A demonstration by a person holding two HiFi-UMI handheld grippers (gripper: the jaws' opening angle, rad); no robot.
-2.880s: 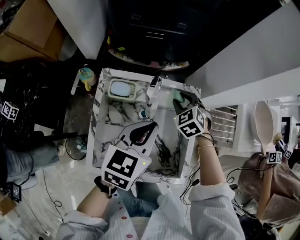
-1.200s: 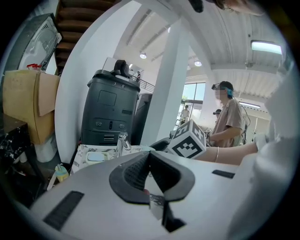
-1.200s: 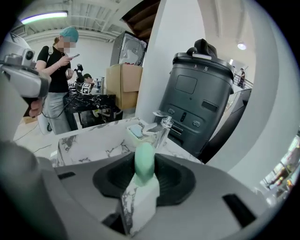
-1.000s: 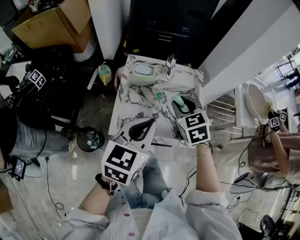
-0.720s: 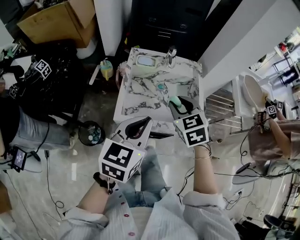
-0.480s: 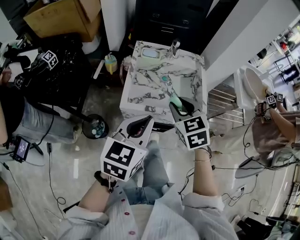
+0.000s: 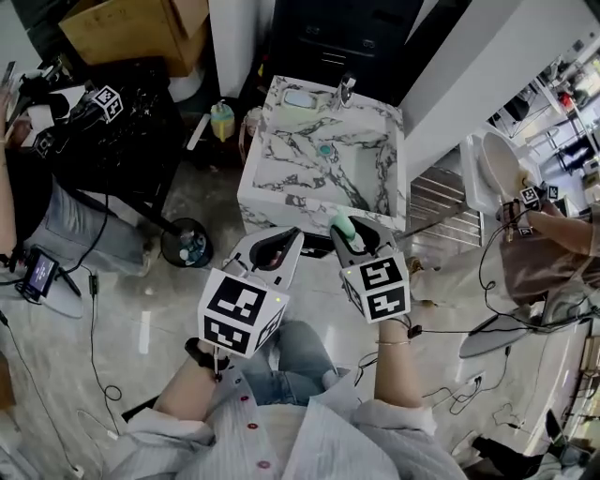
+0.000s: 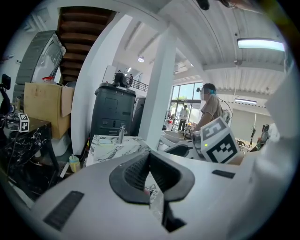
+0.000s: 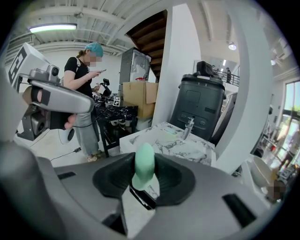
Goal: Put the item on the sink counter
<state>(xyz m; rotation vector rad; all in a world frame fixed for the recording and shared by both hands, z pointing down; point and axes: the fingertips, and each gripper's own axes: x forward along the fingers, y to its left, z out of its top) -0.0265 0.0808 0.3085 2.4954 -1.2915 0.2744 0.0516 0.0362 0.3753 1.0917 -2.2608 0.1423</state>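
Note:
The marble sink counter (image 7: 281,183) stands ahead of me with a faucet (image 7: 345,89) at its back edge. It also shows in the right gripper view, sink counter (image 9: 171,140), and in the left gripper view, sink counter (image 8: 108,143). My right gripper (image 7: 354,228) is shut on a mint-green item (image 7: 342,225), held just off the counter's near edge. That item (image 9: 143,164) stands upright between the pads of the right gripper (image 9: 144,177). My left gripper (image 7: 294,232) hangs beside it over the floor. The left gripper (image 8: 149,154) has its pads touching, nothing in them.
A pale green soap dish (image 7: 299,98) sits at the counter's back and a teal drain plug (image 7: 324,149) in the basin. A black cabinet (image 7: 347,37) stands behind. A black table (image 7: 103,131), cardboard box (image 7: 122,28), bottle (image 7: 221,122), floor cables, a toilet (image 7: 492,169) and other people surround.
The view has pulled back from the sink. Both grippers have come from over the basin to just off its near edge, above the floor. The green item stays in the right gripper.

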